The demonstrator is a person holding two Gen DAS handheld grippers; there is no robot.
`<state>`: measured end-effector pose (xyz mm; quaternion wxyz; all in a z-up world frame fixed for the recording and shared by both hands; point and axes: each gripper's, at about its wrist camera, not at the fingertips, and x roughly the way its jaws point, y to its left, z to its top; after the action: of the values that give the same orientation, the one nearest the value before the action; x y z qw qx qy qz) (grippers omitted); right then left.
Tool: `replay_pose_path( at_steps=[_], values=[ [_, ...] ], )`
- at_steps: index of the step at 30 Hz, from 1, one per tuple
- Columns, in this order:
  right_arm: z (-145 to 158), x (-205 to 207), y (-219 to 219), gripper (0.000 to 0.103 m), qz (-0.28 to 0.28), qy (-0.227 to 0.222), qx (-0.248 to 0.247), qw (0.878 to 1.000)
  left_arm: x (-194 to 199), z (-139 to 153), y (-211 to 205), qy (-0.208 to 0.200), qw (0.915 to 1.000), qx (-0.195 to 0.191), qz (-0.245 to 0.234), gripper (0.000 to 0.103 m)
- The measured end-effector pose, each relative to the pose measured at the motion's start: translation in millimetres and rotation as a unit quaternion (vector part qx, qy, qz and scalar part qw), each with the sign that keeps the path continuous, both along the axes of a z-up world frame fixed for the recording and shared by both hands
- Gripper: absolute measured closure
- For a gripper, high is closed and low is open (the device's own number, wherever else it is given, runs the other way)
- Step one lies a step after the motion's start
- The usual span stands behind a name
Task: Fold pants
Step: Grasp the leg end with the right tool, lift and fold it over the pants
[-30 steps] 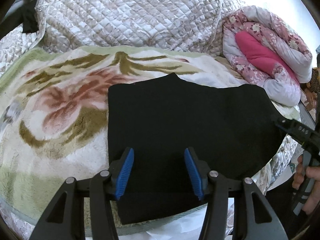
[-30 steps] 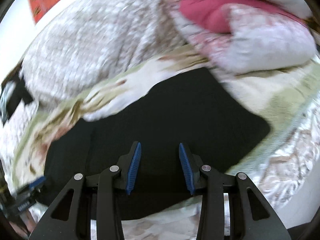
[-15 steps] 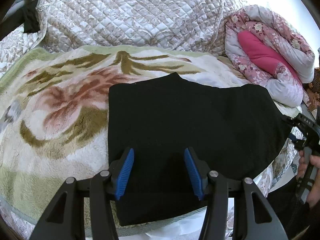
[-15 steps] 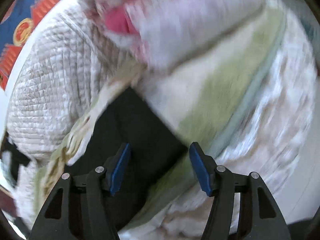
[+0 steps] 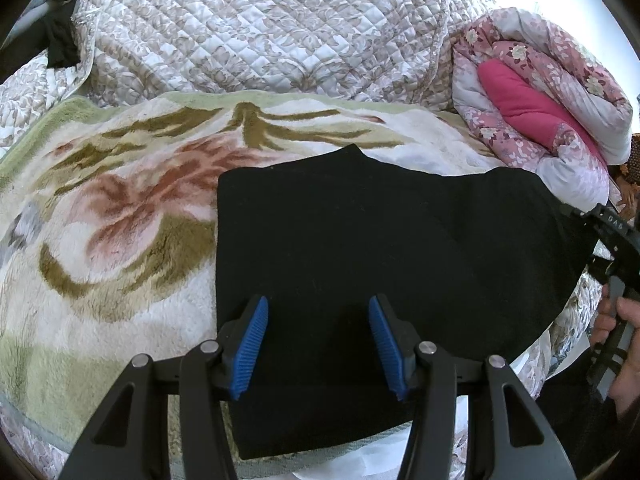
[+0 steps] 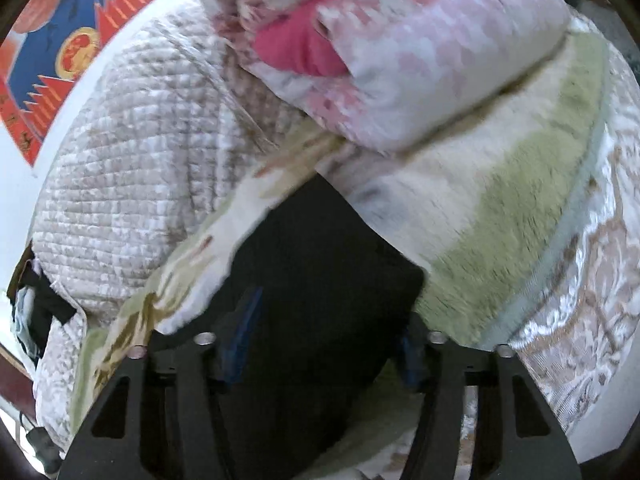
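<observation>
The black, soft-knit pants [image 5: 380,264] lie flat on the bed, already doubled into a broad, roughly rectangular slab on a plush cream blanket with a pink-and-olive flower pattern [image 5: 120,240], with a quilted beige bedspread [image 5: 260,32] heaped behind and a rolled pink floral duvet [image 5: 540,92] at the far right. The left gripper [image 5: 318,344] hovers over the near edge of the cloth with its jaws standing moderately wide and nothing between the blue pads; whether the tips rest on the fabric cannot be told. The right gripper [image 6: 324,356] sits at the garment's right-hand end, its jaws closing, with black cloth lying between them; the right wrist view is blurred, so whether the pads press yet is not clear. In the left wrist view that tool shows at the edge of the pants, held by a hand [image 5: 616,344]. The fabric looks light, limp and matte, so it should drape and sag rather than hold shape, and the fleecy blanket beneath will likely drag at it. A sound hold would be on the doubled edge or corners at each end, pinching all layers together, so lower layers do not slip or trail when the end is carried over.
</observation>
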<state>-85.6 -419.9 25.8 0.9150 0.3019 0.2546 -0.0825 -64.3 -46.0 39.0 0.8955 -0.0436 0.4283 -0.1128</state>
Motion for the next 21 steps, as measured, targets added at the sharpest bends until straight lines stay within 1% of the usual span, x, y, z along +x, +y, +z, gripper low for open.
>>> replay_pose_path(
  at_steps=[3, 5, 7, 10, 12, 14, 18, 21],
  values=[
    [0.2, 8.9, 3.9, 0.074, 0.009, 0.02, -0.023, 0.999, 3.2, 0.3, 3.2, 0.003, 1.0, -0.004, 0.004, 0.047],
    [3.8, 7.7, 2.5, 0.08, 0.016, 0.017, -0.013, 1.0, 4.9, 2.2, 7.0, 0.006, 0.9999, -0.01, 0.012, 0.047],
    [15.1, 4.8, 7.8, 0.082, 0.031, 0.0, -0.014, 0.999, 5.7, 5.0, 12.1, 0.008, 0.9996, -0.018, 0.022, 0.047],
    [39.8, 3.8, 30.6, 0.082, 0.067, -0.024, -0.048, 0.996, 6.2, 9.8, 22.9, 0.001, 0.9991, -0.02, 0.038, 0.047],
    [52.7, 7.1, 48.1, 0.083, 0.09, -0.03, -0.069, 0.993, 6.5, 12.4, 29.6, -0.001, 0.9986, -0.023, 0.047, 0.047],
    [61.8, 10.9, 67.1, 0.083, 0.114, -0.036, -0.079, 0.99, 6.1, 16.2, 36.8, -0.004, 0.998, -0.025, 0.058, 0.047],
    [71.2, 16.2, 116.5, 0.083, 0.177, -0.044, -0.102, 0.978, 6.3, 24.7, 58.1, -0.012, 0.9952, -0.032, 0.091, 0.047],
    [76.2, 19.4, 161.1, 0.083, 0.231, -0.046, -0.121, 0.964, 5.7, 29.1, 72.6, -0.013, 0.9924, -0.035, 0.117, 0.047]
  ],
)
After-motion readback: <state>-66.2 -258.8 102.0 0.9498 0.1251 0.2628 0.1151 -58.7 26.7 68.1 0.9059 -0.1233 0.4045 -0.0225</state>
